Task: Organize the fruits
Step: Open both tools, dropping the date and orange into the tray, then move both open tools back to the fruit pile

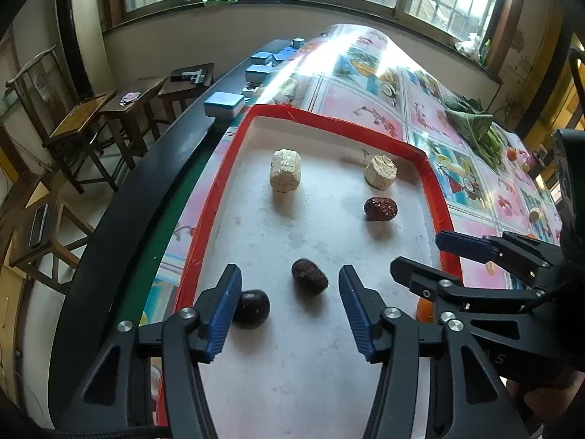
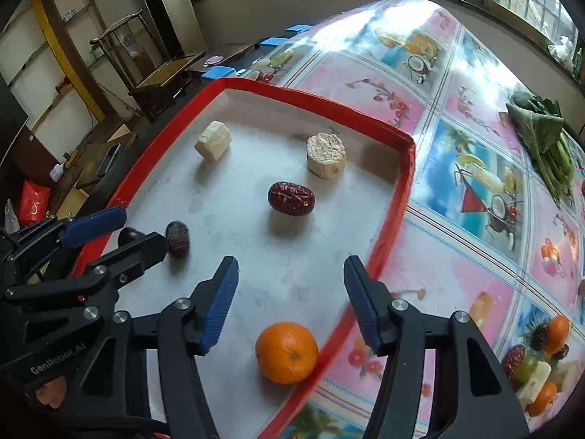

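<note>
1. Sunlit windows ring a room whose table wears a glossy cloth printed with fruit pictures (image 2: 471,168); a red-rimmed tray (image 2: 395,226) with a pale floor lies on it, and both claws hang over the tray's near end.
2. Nearest, the right gripper (image 2: 290,305) is spread wide and holds nothing; an orange (image 2: 286,352) lies just under and between its fingers, against the tray's right rim.
3. Beside it to the left, the left gripper (image 1: 290,312) is likewise spread and empty. A dark wrinkled date (image 1: 309,276) lies between its fingers, untouched, and a dark round fruit (image 1: 251,308) sits against the outer side of its left finger.
4. Farther in, a red date (image 2: 291,198) lies alone mid-tray.
5. At the far end two pale cut chunks (image 2: 213,140) lie well apart, one left, one right.
6. Off the tray, far right, leafy greens (image 2: 544,135) lie on the cloth; near right, a loose heap of mixed fruit (image 2: 537,362) remains outside.
7. My judgement: six pieces are in the tray, roughly grouped by kind, so sorting looks partly done; the heap outside suggests more is left to bring in.
</note>
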Demonstrator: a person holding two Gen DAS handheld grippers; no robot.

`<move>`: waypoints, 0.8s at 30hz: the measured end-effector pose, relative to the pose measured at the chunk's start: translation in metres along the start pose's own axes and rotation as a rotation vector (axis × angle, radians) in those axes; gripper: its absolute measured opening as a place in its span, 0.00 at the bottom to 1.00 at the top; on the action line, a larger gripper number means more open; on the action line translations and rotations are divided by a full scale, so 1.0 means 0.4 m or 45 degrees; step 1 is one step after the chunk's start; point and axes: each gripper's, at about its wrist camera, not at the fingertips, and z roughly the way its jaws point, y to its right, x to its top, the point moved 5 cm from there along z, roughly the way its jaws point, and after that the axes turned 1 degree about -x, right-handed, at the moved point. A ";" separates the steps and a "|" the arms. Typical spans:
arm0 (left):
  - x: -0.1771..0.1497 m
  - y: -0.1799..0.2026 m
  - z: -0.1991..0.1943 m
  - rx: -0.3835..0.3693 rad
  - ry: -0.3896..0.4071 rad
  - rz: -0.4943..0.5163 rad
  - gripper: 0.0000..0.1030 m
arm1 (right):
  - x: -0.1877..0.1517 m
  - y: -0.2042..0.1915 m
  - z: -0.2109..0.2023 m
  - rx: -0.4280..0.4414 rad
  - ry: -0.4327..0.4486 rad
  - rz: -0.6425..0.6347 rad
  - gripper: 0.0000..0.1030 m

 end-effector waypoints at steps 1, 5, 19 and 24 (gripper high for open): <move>-0.002 0.002 -0.004 0.004 0.002 -0.003 0.58 | -0.005 0.001 -0.007 -0.001 0.003 0.000 0.60; -0.014 0.013 -0.022 0.007 0.016 -0.011 0.59 | -0.019 0.001 -0.034 0.002 0.017 -0.007 0.60; -0.065 0.174 -0.059 -0.047 0.027 0.081 0.59 | -0.134 0.133 -0.141 -0.067 0.035 0.093 0.69; -0.085 0.261 -0.061 -0.078 0.016 0.150 0.59 | -0.189 0.211 -0.179 -0.104 0.039 0.160 0.69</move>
